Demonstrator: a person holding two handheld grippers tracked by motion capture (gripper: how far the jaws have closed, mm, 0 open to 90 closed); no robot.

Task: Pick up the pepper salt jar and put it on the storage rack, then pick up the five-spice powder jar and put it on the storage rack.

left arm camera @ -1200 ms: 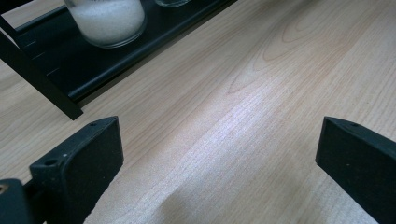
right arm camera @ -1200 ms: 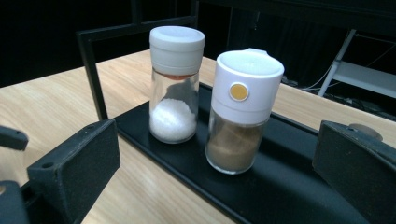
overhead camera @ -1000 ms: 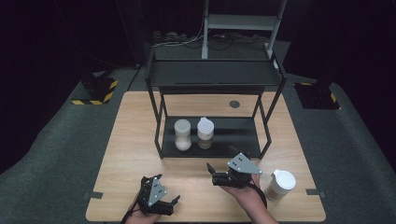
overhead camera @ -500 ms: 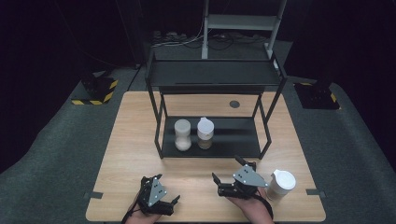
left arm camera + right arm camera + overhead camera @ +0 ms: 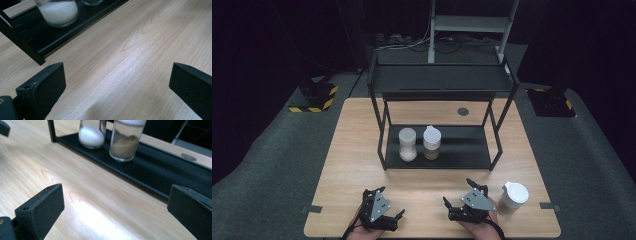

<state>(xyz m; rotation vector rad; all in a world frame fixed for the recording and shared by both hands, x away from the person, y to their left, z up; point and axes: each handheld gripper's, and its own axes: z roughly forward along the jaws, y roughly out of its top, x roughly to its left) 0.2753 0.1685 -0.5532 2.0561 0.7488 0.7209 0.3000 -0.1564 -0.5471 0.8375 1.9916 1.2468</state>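
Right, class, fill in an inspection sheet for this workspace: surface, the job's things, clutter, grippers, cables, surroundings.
Surface: light wooden table, bare at the front.
Job's things: white-lidded jar stands on the table beside the right gripper; two jars sit side by side on the lower shelf of the black rack, one with white grains, one with brown powder.
Clutter: nothing seen.
Grippers: right gripper open, holding nothing; left gripper open, holding nothing; both low at the table's near edge.
Cables: several lie on the floor behind the rack.
Surroundings: dark room, grey carpet, yellow-and-black striped blocks at the left.
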